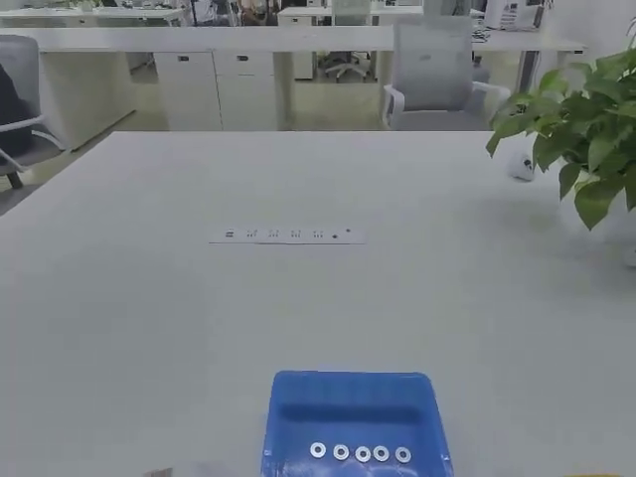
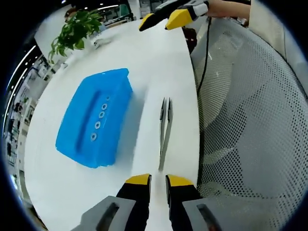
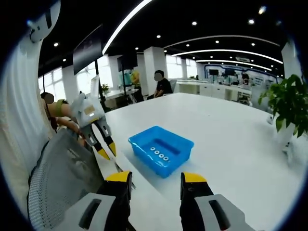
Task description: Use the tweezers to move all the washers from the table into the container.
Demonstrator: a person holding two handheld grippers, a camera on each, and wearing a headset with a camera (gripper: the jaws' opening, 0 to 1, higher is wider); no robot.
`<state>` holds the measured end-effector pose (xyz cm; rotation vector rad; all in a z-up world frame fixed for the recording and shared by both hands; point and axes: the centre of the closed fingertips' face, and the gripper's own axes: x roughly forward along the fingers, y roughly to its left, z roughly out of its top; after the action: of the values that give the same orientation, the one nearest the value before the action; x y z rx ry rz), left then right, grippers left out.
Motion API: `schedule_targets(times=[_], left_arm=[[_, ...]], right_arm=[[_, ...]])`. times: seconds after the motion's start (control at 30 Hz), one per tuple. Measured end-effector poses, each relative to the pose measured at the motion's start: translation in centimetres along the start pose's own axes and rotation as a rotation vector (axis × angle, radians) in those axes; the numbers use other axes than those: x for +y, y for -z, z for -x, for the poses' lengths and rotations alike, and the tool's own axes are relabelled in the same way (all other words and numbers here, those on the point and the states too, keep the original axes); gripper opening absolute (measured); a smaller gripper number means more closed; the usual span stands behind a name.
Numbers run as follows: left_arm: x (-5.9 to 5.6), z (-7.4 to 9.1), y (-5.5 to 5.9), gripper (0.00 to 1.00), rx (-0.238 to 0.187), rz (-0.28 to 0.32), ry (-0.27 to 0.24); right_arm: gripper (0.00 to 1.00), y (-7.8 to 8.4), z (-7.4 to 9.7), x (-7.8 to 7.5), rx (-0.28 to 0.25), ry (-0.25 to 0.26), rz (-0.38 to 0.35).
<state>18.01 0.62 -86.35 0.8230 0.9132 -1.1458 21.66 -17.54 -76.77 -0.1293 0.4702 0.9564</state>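
Five washers (image 1: 362,453) are lying in a row inside the blue container (image 1: 348,393), which is sitting near the table's (image 1: 149,298) front edge. The tweezers (image 2: 165,130) are resting just beside it, along the edge by a mesh chair back (image 2: 250,120). The left hand-held gripper (image 2: 159,180) is hovering near their end, jaws narrowly parted and empty; the right hand-held gripper (image 3: 156,177) is hanging spread wide, empty. A white strip (image 1: 288,236) is carrying marks too small to read. Open tabletop is stretching beyond it to a plant (image 1: 586,139).

Blue container (image 1: 348,407), five washers (image 1: 362,453) rowed inside, tweezers (image 2: 162,154) flat beside
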Motion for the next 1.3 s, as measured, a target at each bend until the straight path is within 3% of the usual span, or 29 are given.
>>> schedule_targets(times=[0.13,0.2,0.3,0.43,0.57,0.67,0.7,0.87,1.0,1.07,1.2,1.3], left_arm=[[0.1,1.9,-0.2,0.14,-0.098,0.171,-0.048],[0.7,3.4,-0.5,0.17,-0.172,0.244,-0.109],[1.9,6.1,-1.1,0.24,-0.319,0.385,-0.215],[3.3,9.5,-1.6,0.32,-0.518,0.529,-0.330],[3.5,11.8,-2.4,0.38,-0.674,0.626,-0.390],[3.5,12.8,-2.2,0.46,-0.713,0.642,-0.451],[3.6,13.4,-2.2,0.50,-0.739,0.642,-0.489],[3.6,15.1,-2.5,0.65,-0.870,0.711,-0.546],[3.9,16.3,-2.4,0.81,-0.892,0.702,-0.652],[3.9,16.6,-2.5,0.87,-0.917,0.719,-0.661],[4.1,16.9,-2.7,0.99,-0.935,0.734,-0.691],[4.1,17.1,-2.8,0.99,-0.934,0.730,-0.706]], right_arm=[[0.41,-0.3,0.4,-0.3,-0.020,0.009,-0.003],[0.44,-0.4,0.6,-0.3,-0.027,0.015,0.001],[0.48,-0.6,0.8,-0.3,-0.036,0.022,0.006],[0.51,-1.3,1.3,-0.4,-0.062,0.040,0.016],[0.57,-2.1,1.6,-0.7,-0.093,0.061,0.020],[0.62,-3.0,1.9,-1.1,-0.130,0.099,0.013],[0.64,-3.5,2.1,-1.1,-0.151,0.106,0.012],[0.80,-5.3,3.6,-1.7,-0.264,0.175,0.003],[0.92,-6.1,4.7,-2.4,-0.330,0.237,-0.001],[0.98,-6.2,5.2,-2.9,-0.345,0.269,0.000],[0.99,-6.4,5.6,-3.5,-0.355,0.292,-0.013],[0.99,-6.6,5.6,-3.7,-0.366,0.286,-0.030]])
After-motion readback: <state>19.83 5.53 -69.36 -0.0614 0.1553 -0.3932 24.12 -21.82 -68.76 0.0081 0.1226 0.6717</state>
